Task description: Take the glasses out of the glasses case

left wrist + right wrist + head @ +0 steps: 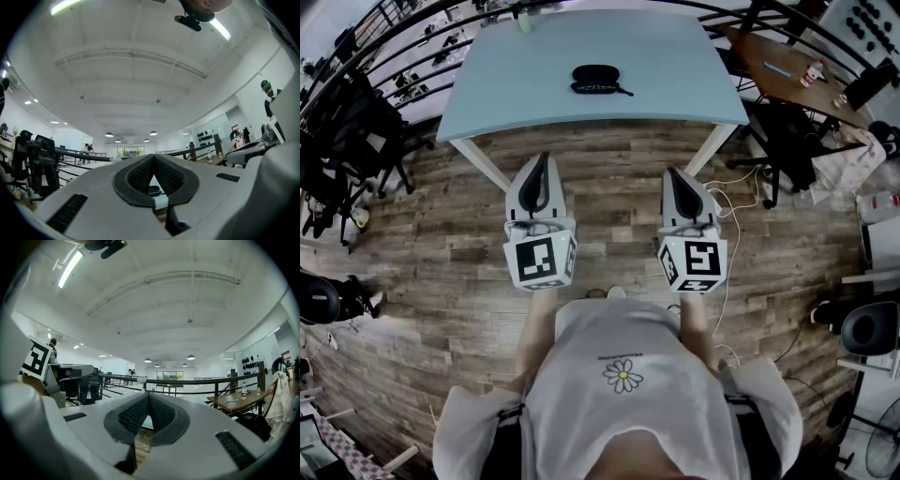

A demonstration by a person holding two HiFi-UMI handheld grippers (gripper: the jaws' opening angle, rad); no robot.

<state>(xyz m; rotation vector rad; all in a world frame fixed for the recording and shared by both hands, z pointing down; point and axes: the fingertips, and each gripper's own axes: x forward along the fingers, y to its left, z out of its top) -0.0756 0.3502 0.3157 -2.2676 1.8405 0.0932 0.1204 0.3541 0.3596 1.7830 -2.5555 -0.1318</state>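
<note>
**Case on table, both grippers shut, well short of it**

Wood floor (pixel 609 187) runs under everything. Pale blue table (pixel 534 94) stands on it, white legs at the near corners. Person (pixel 623 394) in a white top w/ daisy print stands back from table's near edge.

L gripper (pixel 544 161) & R gripper (pixel 673 176) are held side by side over the floor, just short of table's near edge, both aimed at the table, marker cubes toward the person. L gripper: jaw tips pressed together, nothing pinched. R gripper: same, tips together, empty.

Case (pixel 597 79) is black, closed, lying flat on the table about mid-width, past the table's middle toward its far edge. A thin strap trails off its right end. Rel. to grippers: straight ahead of both, approx. between their two lines, well apart from either, no contact. In the left gripper view the case shows small through the gap below the touching tips.
</note>
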